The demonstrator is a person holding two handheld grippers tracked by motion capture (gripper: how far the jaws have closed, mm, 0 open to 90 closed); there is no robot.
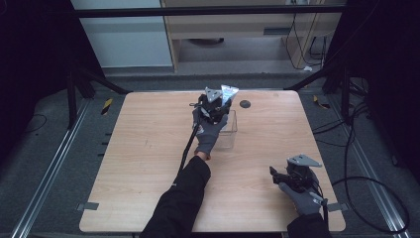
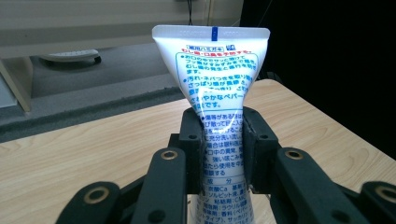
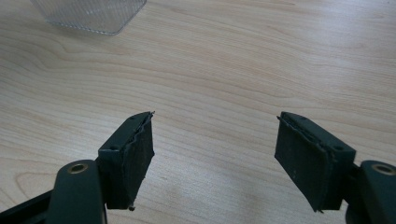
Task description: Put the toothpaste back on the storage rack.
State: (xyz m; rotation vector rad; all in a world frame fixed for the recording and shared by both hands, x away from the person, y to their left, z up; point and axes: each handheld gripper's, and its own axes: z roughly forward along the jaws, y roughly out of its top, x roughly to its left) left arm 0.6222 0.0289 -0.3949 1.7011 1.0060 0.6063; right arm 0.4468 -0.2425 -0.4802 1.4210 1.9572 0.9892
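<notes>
Left hand-held gripper [image 2: 219, 135] clamps a white tube [image 2: 215, 79], crimped end up, above the clear box [image 1: 227, 130] on the counter [image 1: 148, 148]. Keep it upright and lower it straight. Right hand-held gripper [image 3: 215, 154] rests wide open, empty.

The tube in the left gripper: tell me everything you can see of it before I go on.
The tube is a soft white plastic toothpaste-type tube, printed with blue and red Japanese text inside a green outline. Its flat crimped end, marked with a small blue bar, points up; its lower end runs out of frame. It stands roughly upright, pinched at mid-body between the left gripper fingers, which dent it slightly. In the high view it is held above the clear container on the table.
</notes>
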